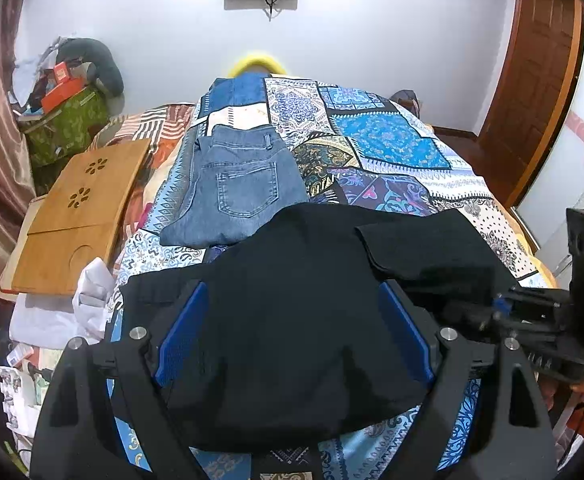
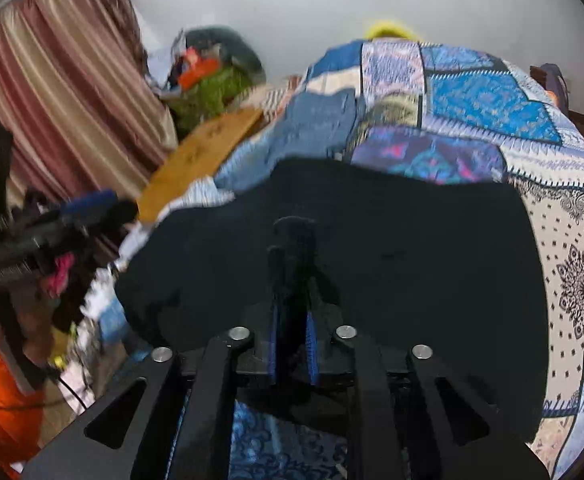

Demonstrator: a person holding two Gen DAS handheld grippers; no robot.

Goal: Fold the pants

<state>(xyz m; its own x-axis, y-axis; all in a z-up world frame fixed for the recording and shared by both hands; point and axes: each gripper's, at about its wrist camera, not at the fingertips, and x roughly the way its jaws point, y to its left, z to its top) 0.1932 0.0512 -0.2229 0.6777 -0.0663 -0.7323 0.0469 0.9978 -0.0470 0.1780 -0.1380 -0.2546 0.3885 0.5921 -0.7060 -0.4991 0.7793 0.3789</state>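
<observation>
Black pants (image 1: 312, 300) lie bunched on bed (image 1: 392, 140), one flap doubled over at 2 o'clock; folding unfinished. Left tongs (image 1: 296, 332) wide apart, empty. Right tongs (image 2: 292, 328) slightly apart, clamping nothing.

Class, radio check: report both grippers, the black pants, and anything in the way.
Left gripper open wide over black pants. Right gripper fingers nearly together, grip unclear. Folded jeans lie just beyond on the bedspread.
</observation>
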